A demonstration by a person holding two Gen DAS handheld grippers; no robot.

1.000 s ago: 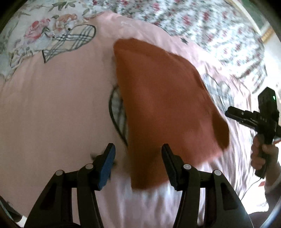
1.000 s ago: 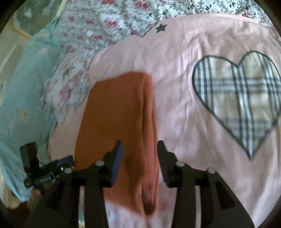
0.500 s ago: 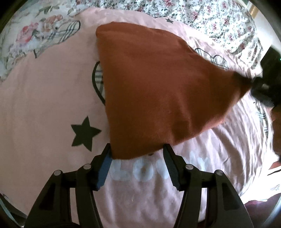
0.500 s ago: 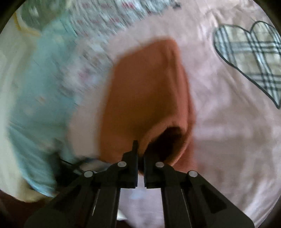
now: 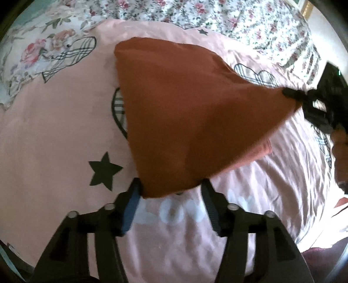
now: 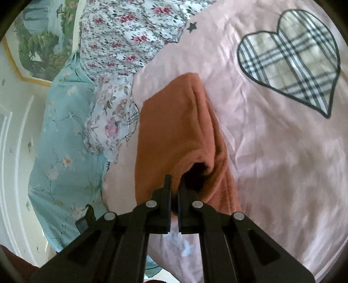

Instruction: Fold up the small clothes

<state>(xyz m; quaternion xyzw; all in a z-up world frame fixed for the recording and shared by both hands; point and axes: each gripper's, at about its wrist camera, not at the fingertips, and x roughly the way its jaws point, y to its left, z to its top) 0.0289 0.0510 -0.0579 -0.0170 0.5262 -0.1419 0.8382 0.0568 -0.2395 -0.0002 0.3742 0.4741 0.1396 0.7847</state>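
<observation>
A rust-orange cloth [image 5: 184, 113] lies on a pink bedspread [image 5: 54, 130] that covers the bed, with a black star print [image 5: 104, 172] to the left of the cloth's near corner and a flowered sheet [image 5: 239, 19] along the bed's far edge. The left gripper [image 5: 170, 203] hovers at that near corner with its fingers [image 5: 130, 204] spread wide apart; the corner of the cloth sits between their tips, but they are not pressed onto it. To the right, the cloth is drawn up into a taut peak toward the bed's right edge, where the right gripper [image 5: 289, 93] pinches its far corner.

In the right wrist view, a pale blue flowered sheet [image 6: 65, 141] hangs at the left edge of the bed and a framed landscape picture [image 6: 41, 41] shows on the wall beyond. The right gripper [image 6: 174, 191] has its fingers [image 6: 166, 193] clenched nearly together on the edge of the orange cloth [image 6: 174, 122], which folds over into a dark pocket just ahead of the tips. Farther right, a plaid heart print [image 6: 291, 63] sits on the pink bedspread [image 6: 282, 163], well apart from the cloth.
</observation>
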